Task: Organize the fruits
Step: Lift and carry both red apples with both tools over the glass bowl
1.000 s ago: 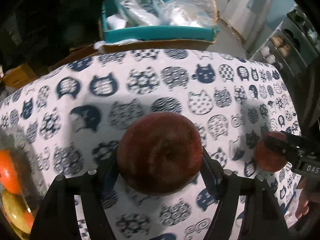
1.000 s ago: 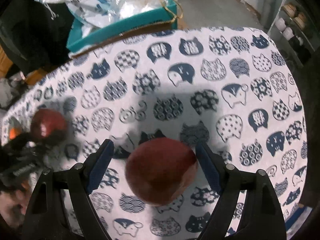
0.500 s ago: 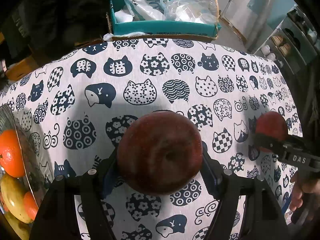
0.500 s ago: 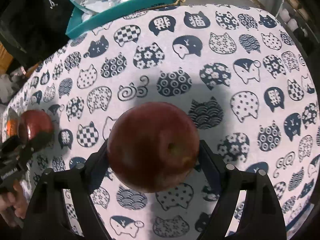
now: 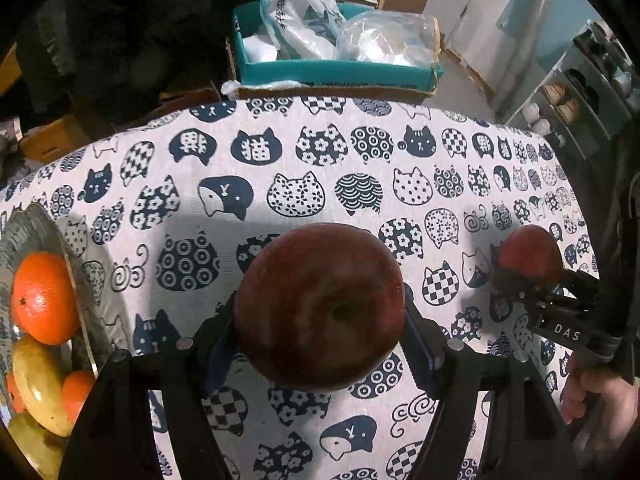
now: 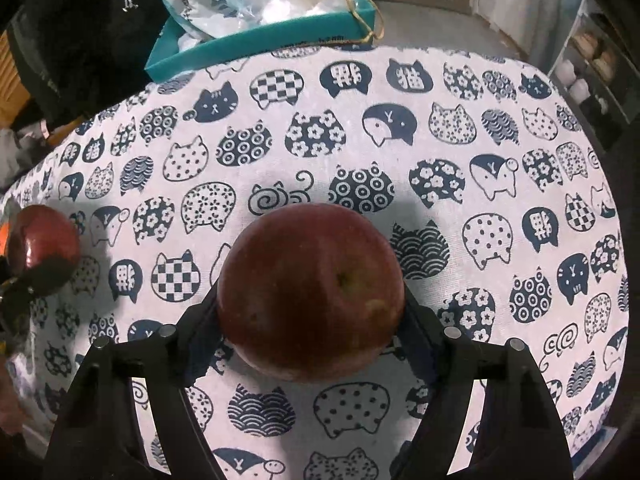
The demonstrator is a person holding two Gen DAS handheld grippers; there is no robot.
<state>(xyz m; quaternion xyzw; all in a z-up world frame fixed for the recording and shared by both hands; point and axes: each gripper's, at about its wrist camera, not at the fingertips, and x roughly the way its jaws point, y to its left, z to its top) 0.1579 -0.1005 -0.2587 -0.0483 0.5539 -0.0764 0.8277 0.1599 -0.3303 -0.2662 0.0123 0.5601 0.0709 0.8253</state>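
Apples, two, both dark red, both in the air above the cat-print tablecloth point(image 5: 304, 196) and neither one touching it. Left gripper point(image 5: 320, 332) has its fingers clamped on the left-hand apple point(image 5: 320, 304), dimple end toward the camera, over the near-middle of the table. Right gripper point(image 6: 312, 320) is clamped the same way on the right-hand apple point(image 6: 312, 292), which shows a small yellowish blemish on its lower right flank. Each pair also appears in the other view: right gripper with its apple toward the table's right edge in the left wrist view, left one near the left edge in the right wrist view. Glass bowl point(image 5: 76, 280) sits at the table's left edge and already contains an orange point(image 5: 42, 298), a yellow-green fruit point(image 5: 38, 384) and more orange pieces below. Judgement: task partly done; some fruit is in the bowl, and these two apples are picked up but not yet delivered, so placing both remains, assuming the bowl is the target. Bowl is cut off by the frame edge, so its full contents and free room cannot be read. Finger pads are mostly hidden behind the apples. Whether other loose fruit lies outside both views is unknown. Beyond the far edge a teal box point(image 5: 340, 68) holds plastic bags point(image 5: 300, 16); contents not legible.
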